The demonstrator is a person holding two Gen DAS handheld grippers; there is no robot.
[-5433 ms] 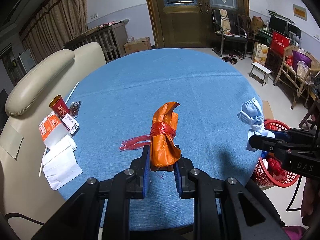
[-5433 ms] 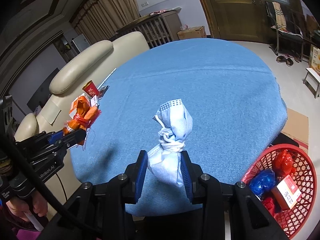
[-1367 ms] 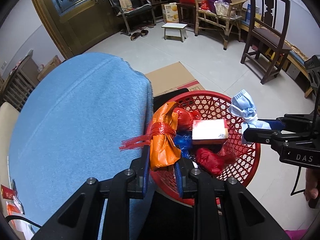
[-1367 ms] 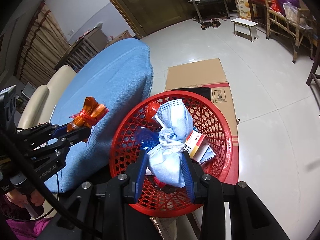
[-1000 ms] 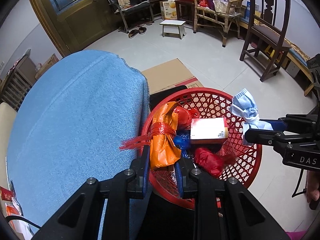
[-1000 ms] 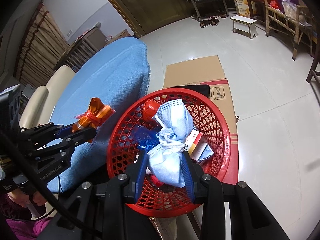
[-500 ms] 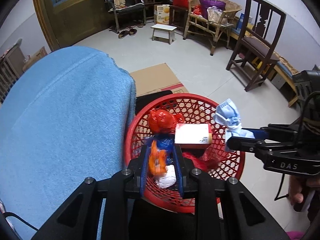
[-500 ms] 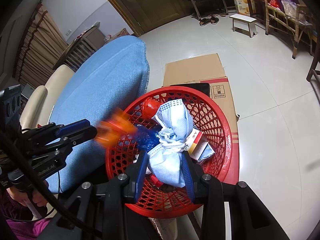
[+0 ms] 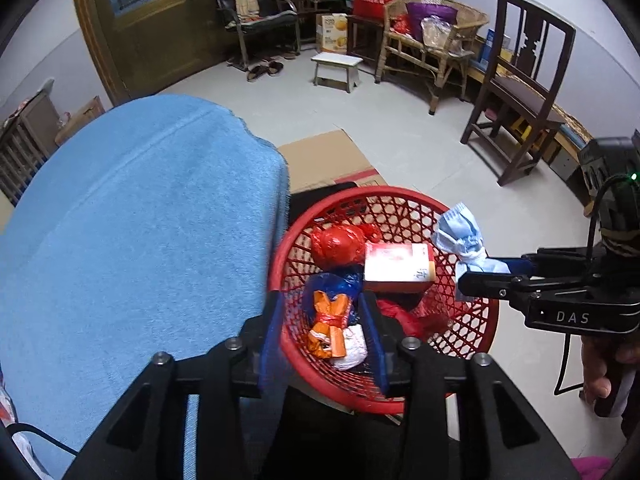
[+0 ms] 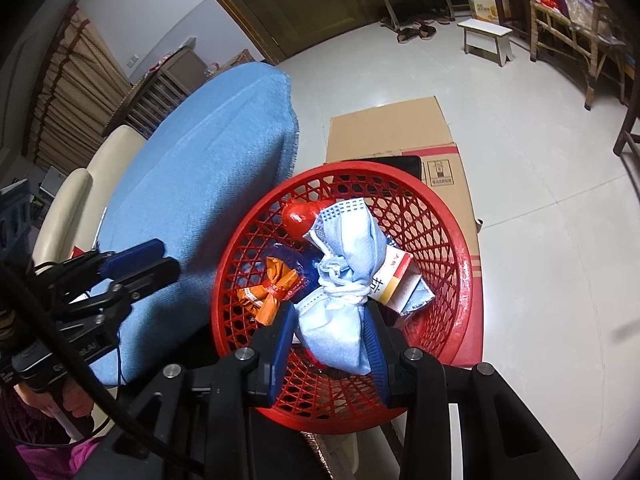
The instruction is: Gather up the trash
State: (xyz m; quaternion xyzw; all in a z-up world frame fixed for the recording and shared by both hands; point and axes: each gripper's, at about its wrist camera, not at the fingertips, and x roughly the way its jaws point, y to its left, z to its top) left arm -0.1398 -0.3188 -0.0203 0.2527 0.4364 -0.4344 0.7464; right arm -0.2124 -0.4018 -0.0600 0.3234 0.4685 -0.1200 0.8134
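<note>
From the left wrist view, the left tongs [image 9: 322, 332] stand apart and empty over the red basket [image 9: 472, 332]; the orange wrapper bundle [image 9: 329, 322] lies in the basket directly ahead of and below them, beside a red-and-white carton [image 9: 398, 262] and a red bag [image 9: 338, 242]; the blue-covered surface [image 9: 140, 232] sits to their left.

From the right wrist view, the right tongs [image 10: 329, 334] are clamped on the knotted blue face mask [image 10: 344, 284], held above the basket's middle [image 10: 464, 264]; the step in hand looks like dropping; next, these tongs need only part so the mask falls inside the rim.
</note>
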